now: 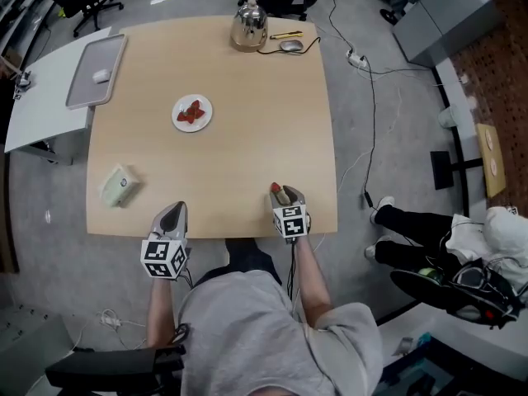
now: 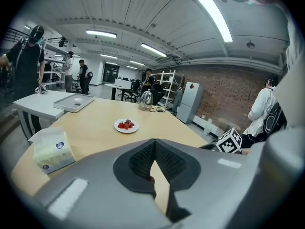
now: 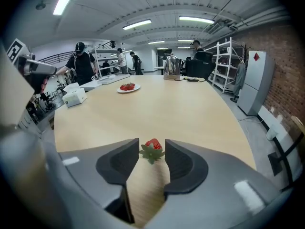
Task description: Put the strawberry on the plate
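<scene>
A red strawberry (image 1: pixel 275 189) with a green leafy cap lies on the wooden table (image 1: pixel 247 139) near its front edge. My right gripper (image 1: pixel 285 195) is over it. In the right gripper view the strawberry (image 3: pixel 153 147) sits between the open fingertips of the right gripper (image 3: pixel 152 144), and the pads stand clear of it. The white plate (image 1: pixel 176 115) with strawberries (image 1: pixel 192 111) on it stands far off at the back left; its rim also shows in the gripper views (image 2: pixel 117 126) (image 3: pixel 119 90). My left gripper (image 1: pixel 173 215) hovers at the front edge, and in its own view the left gripper (image 2: pixel 153 144) is shut and empty.
A tissue box (image 1: pixel 120 185) lies at the front left. A metal kettle (image 1: pixel 248 25) and a mouse (image 1: pixel 290 45) stand at the back edge. A grey tray (image 1: pixel 97 68) rests on the white side table on the left. A person's legs (image 1: pixel 412 238) are on the right.
</scene>
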